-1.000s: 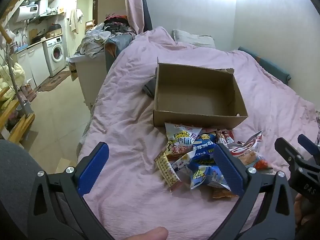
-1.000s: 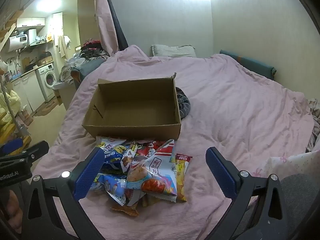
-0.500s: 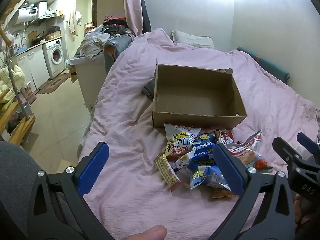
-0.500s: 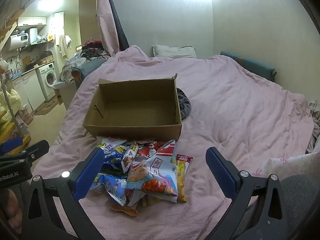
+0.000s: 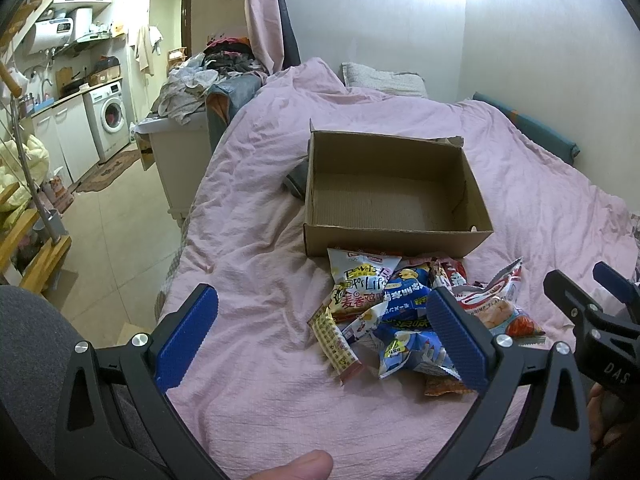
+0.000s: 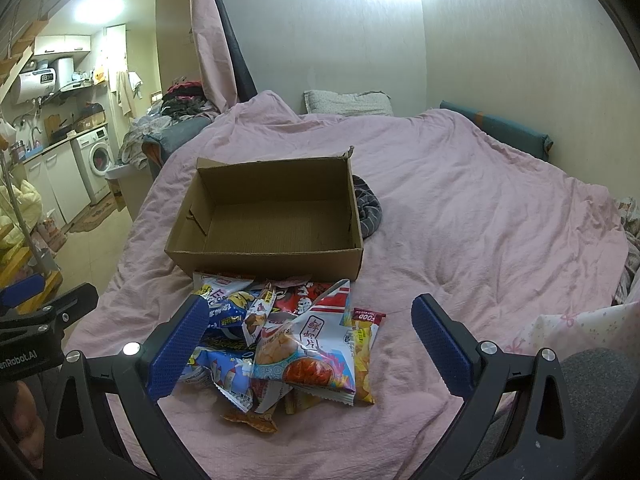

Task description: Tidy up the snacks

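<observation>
While both grippers hang over the near end of the bed (image 5: 256, 216), nothing's been picked up. The left gripper (image 5: 322, 334) has its blue fingers (image 5: 186, 334) spread wide and released, with only pink duvet between them, and the snack pile (image 5: 404, 320) sits off toward its right finger. The right gripper (image 6: 310, 344) is spread wide too, fingers (image 6: 438, 344) gripping nothing, but the pile (image 6: 292, 336) falls right between them from that camera's view.

The snacks are a messy heap of overlapping packets on the duvet, just in front of the cardboard box (image 5: 394, 192) and touching its near wall, or close to it. On top on the right side is a shrimp cracker bag (image 6: 306, 356), with a yellow packet (image 6: 364, 356) tucked under its right edge. Toward the left there's a white-and-yellow bag (image 5: 358, 282) and a couple of blue packets (image 5: 408, 344).

The box is open-topped with nothing inside. A dark striped cloth (image 6: 368, 210) lies against its far side. Further back there's a pillow (image 6: 346, 102) at the wall, and a washing machine (image 5: 110, 116) off in the kitchen area.
</observation>
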A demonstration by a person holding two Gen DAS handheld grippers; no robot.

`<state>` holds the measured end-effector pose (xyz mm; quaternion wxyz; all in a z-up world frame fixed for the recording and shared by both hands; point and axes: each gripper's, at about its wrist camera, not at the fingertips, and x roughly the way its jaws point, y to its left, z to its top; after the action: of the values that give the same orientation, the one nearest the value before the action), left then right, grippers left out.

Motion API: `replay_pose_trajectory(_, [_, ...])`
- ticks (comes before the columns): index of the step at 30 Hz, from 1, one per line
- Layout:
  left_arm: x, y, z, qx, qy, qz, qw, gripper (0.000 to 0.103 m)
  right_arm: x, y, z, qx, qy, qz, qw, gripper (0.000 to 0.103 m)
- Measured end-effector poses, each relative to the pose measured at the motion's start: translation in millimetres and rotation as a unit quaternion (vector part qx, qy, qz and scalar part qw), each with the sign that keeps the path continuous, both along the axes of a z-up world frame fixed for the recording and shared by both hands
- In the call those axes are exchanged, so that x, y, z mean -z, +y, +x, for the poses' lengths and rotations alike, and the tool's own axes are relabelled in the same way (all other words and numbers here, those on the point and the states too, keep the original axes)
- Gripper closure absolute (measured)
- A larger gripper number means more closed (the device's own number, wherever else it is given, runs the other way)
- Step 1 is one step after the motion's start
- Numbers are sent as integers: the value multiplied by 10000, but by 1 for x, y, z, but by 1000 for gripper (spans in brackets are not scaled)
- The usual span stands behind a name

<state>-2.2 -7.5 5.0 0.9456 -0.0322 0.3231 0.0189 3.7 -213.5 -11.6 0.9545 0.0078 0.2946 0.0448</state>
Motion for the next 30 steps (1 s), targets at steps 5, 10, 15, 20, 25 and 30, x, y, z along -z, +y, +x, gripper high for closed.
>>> replay_pose_trajectory(5, [0,0,0,-20,8,-15,10000,0,-2,0,-1,-14,-30,12,10000,0])
replay_pose_trajectory(10, [0,0,0,-5,6,-2,10000,0,0,1,0,-9,-21,24,10000,0])
replay_pose_trajectory(15, [0,0,0,-6,6,-3,10000,0,0,2,0,-11,-18,27,10000,0])
replay_pose_trajectory(20, [0,0,0,-3,4,1,10000,0,0,2,0,-8,-17,24,10000,0])
replay_pose_trajectory(25, [0,0,-1,-6,5,6,10000,0,-1,2,-1,-15,-1,23,10000,0])
replay_pose_trajectory(30, [0,-1,-1,-3,9,3,10000,0,0,2,0,-19,6,31,10000,0])
